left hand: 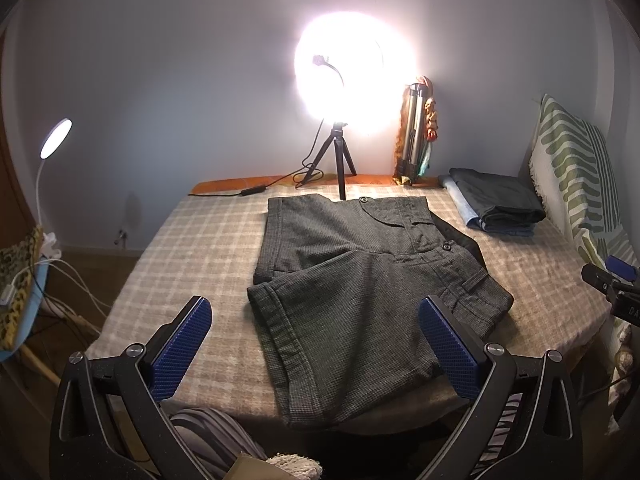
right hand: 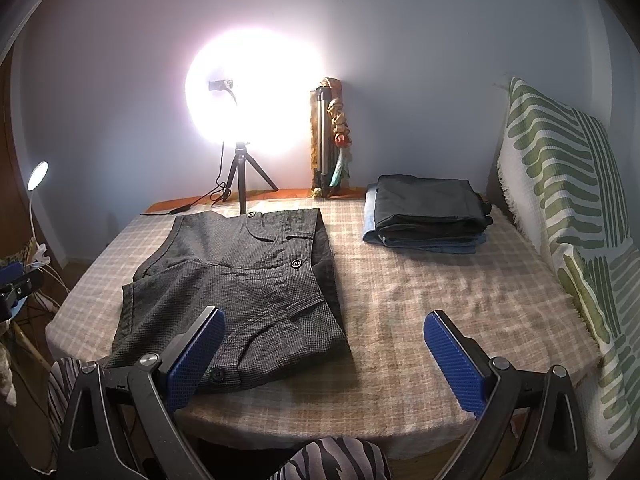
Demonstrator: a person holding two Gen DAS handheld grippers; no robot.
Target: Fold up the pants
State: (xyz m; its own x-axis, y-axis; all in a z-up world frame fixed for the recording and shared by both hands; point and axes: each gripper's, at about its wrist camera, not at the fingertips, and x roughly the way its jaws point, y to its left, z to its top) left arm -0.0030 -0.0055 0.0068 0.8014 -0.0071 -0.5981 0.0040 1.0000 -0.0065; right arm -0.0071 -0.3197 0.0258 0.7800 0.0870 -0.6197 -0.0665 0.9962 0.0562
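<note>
Left wrist view: we see the left gripper (left hand: 315, 322) with jaws spread wide, nothing between them. The pants (left hand: 360, 284) lie flat on the bed (left hand: 192, 248), on its checked blanket, with one leg folded across the other. The near leg hem reaches the bed's near edge, between the two blue pads (left hand: 184, 350); whether the pads touch the cloth, we cannot tell. Beyond the pants, at the far edge of the bed, a ring light (left hand: 354, 74) stands on a small tripod (left hand: 335, 156). Right of the pants, toward the far corner, sits a stack (left hand: 494, 202) of folded clothes. Beside the stack, a green-patterned cushion (left hand: 576, 172) leans upright. The right gripper (left hand: 612, 280) shows at the right edge of the frame, past the pants; its jaws are too cropped to read here. Left of the bed, a small lamp (left hand: 56, 138) glows.

Right wrist view: right gripper (right hand: 325, 350) jaws also wide apart, released, hovering over the bed's near edge. The pants (right hand: 236, 276) lie left of centre; the left pad (right hand: 196, 360) overlaps the waistband corner in the frame, contact unclear. The right pad is over bare blanket, right of the pants. The stack (right hand: 428, 208) is beyond and right of the pants, well apart. The cushion (right hand: 568, 184) stands right of the stack. The ring light (right hand: 256, 88) is behind the pants.
</note>
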